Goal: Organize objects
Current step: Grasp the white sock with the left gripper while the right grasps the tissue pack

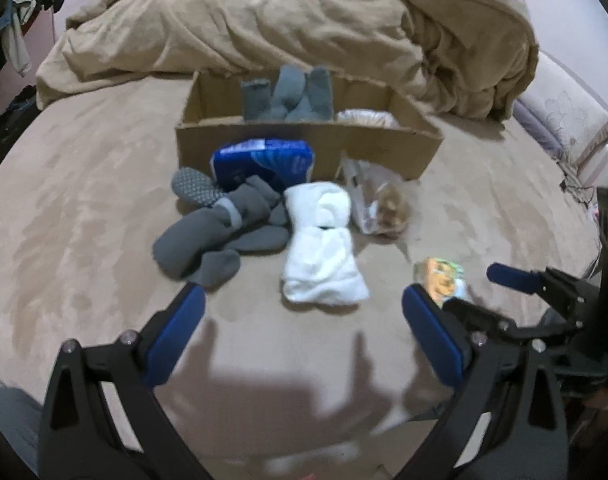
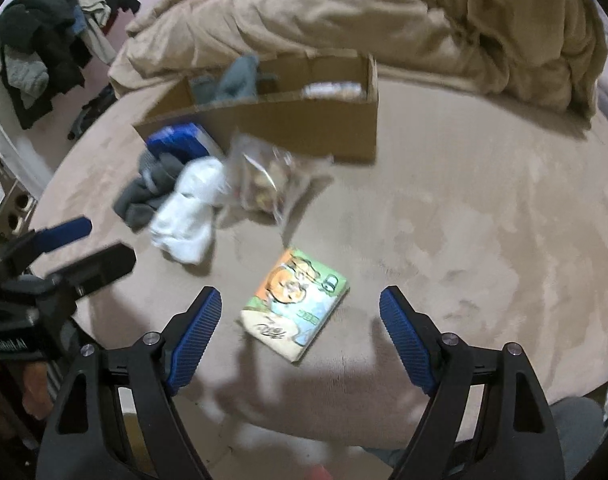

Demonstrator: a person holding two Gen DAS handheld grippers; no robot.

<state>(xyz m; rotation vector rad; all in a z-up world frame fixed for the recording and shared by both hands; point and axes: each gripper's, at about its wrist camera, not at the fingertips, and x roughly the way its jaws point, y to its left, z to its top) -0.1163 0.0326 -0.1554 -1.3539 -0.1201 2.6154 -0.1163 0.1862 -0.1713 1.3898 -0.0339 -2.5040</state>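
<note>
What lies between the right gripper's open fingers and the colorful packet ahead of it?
Only bare bed cover, seen in the right wrist view: the right gripper brackets the colorful packet without touching it.

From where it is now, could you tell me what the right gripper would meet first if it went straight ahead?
Most likely the flat cartoon-printed packet, lying between the open right gripper fingers on the beige bed cover; depth is uncertain.

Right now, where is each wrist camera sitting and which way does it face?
Left wrist: low over the bed, facing the cardboard box; grey socks and white towel ahead; its open left gripper frames the view, with the right gripper at the right edge.
Right wrist: higher, angled down at the snack packet between its open fingers; the left gripper shows at left.
Shared: box, socks, towel, packet.
</note>
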